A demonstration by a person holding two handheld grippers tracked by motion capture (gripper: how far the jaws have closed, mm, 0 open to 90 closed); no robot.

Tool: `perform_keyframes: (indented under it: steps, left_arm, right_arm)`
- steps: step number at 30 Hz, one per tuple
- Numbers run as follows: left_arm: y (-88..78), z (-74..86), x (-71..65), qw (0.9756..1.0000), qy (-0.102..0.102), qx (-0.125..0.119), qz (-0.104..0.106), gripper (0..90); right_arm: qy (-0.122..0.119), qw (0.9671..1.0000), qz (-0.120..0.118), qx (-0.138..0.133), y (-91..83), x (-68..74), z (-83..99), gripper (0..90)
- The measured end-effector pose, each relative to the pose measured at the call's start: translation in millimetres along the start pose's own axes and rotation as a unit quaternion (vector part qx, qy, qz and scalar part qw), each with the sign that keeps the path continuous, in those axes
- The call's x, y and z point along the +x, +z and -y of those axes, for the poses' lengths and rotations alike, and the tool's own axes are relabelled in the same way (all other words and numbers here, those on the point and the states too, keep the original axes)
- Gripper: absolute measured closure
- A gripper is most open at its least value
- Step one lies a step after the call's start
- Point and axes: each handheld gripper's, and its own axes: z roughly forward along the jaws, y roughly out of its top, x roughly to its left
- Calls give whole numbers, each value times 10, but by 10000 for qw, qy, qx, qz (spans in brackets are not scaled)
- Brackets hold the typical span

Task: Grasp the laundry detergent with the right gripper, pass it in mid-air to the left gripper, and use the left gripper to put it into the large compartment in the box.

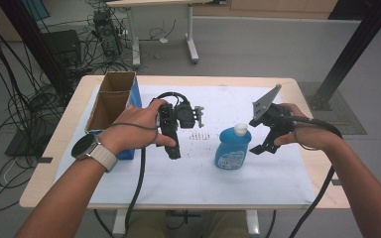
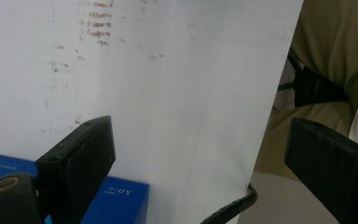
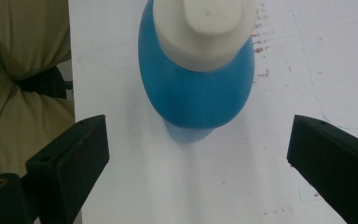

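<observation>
Right gripper (image 3: 198, 154) poised over blue bottle (image 1: 232, 148), jaws spread, nothing held.
Bottle stands upright mid-table on the white sheet (image 1: 258, 173); a jaw clipping its white cap (image 3: 205, 28) could topple it. Left gripper (image 2: 200, 158) also spread, idle near the cardboard box (image 1: 110, 99).

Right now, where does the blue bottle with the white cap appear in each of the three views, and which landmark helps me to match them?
High view: the blue bottle stands right of centre on the white sheet, beside the right gripper.
Left gripper view: the bottle is not in this picture.
Right gripper view: the bottle is at top centre, beyond the open jaws.
Shared landmark: the white sheet with small brown marks.
</observation>
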Motion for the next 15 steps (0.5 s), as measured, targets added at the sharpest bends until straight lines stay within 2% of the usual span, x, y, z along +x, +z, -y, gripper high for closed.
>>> perform_keyframes:
  steps: [15]
  left_arm:
    - [-5, -28, 28, 10000, -24, -7, 8, 90]
  right_arm:
    - [-10, 10000, -18, -85, -6, -8, 30, 56]
